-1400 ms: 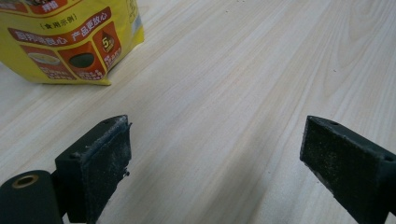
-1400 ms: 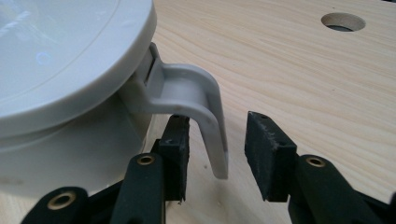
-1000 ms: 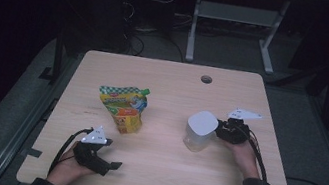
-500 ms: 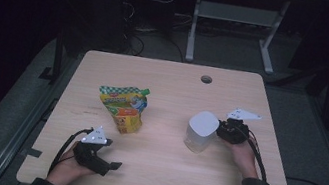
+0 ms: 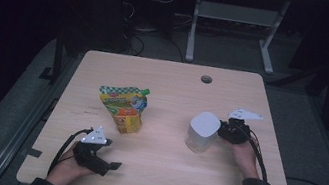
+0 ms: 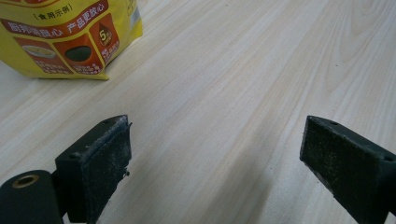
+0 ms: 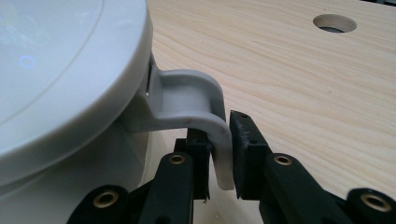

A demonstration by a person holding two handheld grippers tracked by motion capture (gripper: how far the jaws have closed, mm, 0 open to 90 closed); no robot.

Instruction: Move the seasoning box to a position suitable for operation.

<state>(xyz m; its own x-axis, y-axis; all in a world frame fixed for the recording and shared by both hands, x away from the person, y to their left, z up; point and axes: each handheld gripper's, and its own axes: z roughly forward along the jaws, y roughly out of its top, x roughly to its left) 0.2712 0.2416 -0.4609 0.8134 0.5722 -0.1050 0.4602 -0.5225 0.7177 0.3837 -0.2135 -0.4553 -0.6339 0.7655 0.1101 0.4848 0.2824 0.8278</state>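
A white lidded container [image 5: 202, 132] stands on the right half of the wooden table [image 5: 173, 89]. My right gripper [image 5: 225, 130] meets it from the right. In the right gripper view the jaws [image 7: 219, 154] have just been closing and now pinch the grey latch tab [image 7: 187, 95] that hangs from the lid [image 7: 56, 70]. A yellow and green food pouch [image 5: 123, 107] lies left of centre. My left gripper [image 5: 112, 166] rests near the front edge, below the pouch, pointing right. Its pads [image 6: 100, 163] stand wide apart over bare wood, with the pouch's bottom corner [image 6: 60, 37] farther off.
A round cable hole [image 5: 206, 79] sits near the table's far edge, also seen past the latch as a hole [image 7: 334, 22]. Dark floor, cables and a white desk frame [image 5: 235, 18] lie beyond the table.
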